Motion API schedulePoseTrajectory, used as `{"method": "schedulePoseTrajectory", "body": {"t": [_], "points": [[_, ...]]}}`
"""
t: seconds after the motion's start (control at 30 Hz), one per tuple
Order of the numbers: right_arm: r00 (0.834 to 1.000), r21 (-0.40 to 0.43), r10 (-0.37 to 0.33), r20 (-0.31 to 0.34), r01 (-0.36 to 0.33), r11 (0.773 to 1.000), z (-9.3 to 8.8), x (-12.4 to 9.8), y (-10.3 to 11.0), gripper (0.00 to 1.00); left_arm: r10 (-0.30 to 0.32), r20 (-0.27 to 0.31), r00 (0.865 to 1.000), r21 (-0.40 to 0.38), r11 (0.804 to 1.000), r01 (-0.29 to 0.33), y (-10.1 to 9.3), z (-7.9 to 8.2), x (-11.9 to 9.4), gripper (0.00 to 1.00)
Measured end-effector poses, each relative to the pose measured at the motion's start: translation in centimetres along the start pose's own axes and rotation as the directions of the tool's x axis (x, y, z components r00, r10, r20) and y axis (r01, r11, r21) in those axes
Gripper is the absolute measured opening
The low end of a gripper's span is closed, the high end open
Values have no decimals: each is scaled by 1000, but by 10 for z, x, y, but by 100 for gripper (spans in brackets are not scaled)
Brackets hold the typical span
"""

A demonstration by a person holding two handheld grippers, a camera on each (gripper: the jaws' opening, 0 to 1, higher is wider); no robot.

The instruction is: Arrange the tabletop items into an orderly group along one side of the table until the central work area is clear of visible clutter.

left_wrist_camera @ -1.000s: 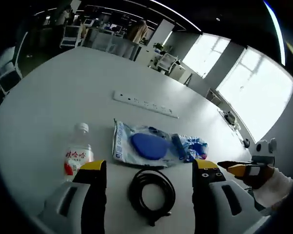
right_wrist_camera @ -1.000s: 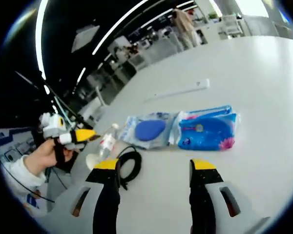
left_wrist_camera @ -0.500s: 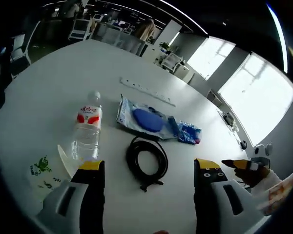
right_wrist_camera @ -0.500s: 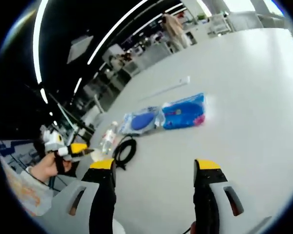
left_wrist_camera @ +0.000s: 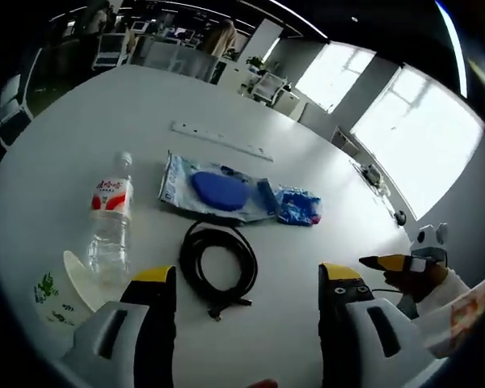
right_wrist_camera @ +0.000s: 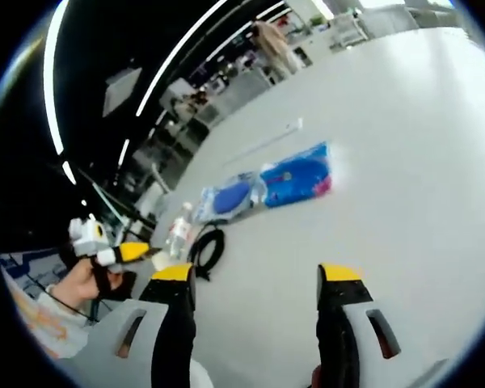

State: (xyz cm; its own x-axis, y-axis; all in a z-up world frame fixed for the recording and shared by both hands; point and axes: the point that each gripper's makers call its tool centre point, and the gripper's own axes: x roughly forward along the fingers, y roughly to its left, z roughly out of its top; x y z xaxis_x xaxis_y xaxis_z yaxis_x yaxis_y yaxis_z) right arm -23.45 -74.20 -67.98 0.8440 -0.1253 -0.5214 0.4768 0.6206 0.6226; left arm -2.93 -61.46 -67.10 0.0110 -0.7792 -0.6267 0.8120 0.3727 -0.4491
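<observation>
On the white table (left_wrist_camera: 81,145) lie a clear water bottle (left_wrist_camera: 109,218) with a red label, a coiled black cable (left_wrist_camera: 218,267), a clear bag with a blue mouse (left_wrist_camera: 214,190) and a blue packet (left_wrist_camera: 297,206). My left gripper (left_wrist_camera: 246,279) hovers open just short of the cable, nothing between its jaws. In the right gripper view the same items show farther off: bottle (right_wrist_camera: 179,232), cable (right_wrist_camera: 208,248), mouse bag (right_wrist_camera: 230,196), blue packet (right_wrist_camera: 297,175). My right gripper (right_wrist_camera: 259,275) is open over bare table, empty. The left gripper (right_wrist_camera: 117,253) appears at left there, held by a hand.
A white power strip (left_wrist_camera: 220,141) lies beyond the bags. A paper cup or wrapper with green print (left_wrist_camera: 65,287) sits by the bottle near the table edge. The right gripper (left_wrist_camera: 404,263) shows at the right. Chairs, desks and a standing person (left_wrist_camera: 221,36) are beyond the table.
Both views have pulled back and shifted; the items look smaller and farther. Nothing on the table has moved. Both grippers stay open.
</observation>
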Motion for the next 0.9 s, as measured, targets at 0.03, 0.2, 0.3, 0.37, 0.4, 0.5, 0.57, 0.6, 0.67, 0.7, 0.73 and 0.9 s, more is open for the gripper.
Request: {"method": "schedulePoseTrajectory", "body": {"t": [0.03,0.2,0.3,0.37,0.4,0.5,0.57,0.6,0.67,0.7,0.73,0.9], "points": [[1000,7,3,6,-3,1000,1,-2,-1,57,0,-1,1000,-3,1000,0,0,-2,-1,71],[1000,46,18,7,-18,999,-7,-7,-3,57,10,-8,1000,-33,999,-11,4,-7,-5,70],[1000,56,10,5,-11,998,-12,-12,-6,57,21,-12,1000,-28,999,-21,6,-8,-5,70],[1000,86,15,13,-16,996,-13,-14,-7,57,20,-10,1000,-31,999,-21,6,-8,-6,69],[1000,97,15,17,-17,995,-13,-14,-8,57,19,-8,1000,-33,999,-20,6,-8,-6,69],[1000,123,12,18,-15,992,-14,-15,-11,56,18,-5,1000,-37,999,-18,4,-7,-4,69],[1000,126,9,16,-11,992,-14,-16,-10,56,17,-8,1000,-31,999,-17,2,-7,-3,67],[1000,126,7,13,-9,992,-14,-16,-10,56,15,-7,1000,-30,999,-15,1,-7,-3,67],[1000,126,9,11,-10,992,-15,-16,-9,56,2,-2,1000,-31,1000,-2,-5,-6,-1,65],[1000,130,14,11,-16,991,-14,-15,-8,56,-11,-8,1000,-23,1000,11,-10,-7,2,64],[1000,132,16,12,-18,991,-14,-15,-8,56,-18,-23,1000,-10,1000,18,-13,-9,4,64],[998,202,45,44,-53,978,-12,-14,-1,55,-32,-117,993,135,990,48,-27,-22,14,64]]}}
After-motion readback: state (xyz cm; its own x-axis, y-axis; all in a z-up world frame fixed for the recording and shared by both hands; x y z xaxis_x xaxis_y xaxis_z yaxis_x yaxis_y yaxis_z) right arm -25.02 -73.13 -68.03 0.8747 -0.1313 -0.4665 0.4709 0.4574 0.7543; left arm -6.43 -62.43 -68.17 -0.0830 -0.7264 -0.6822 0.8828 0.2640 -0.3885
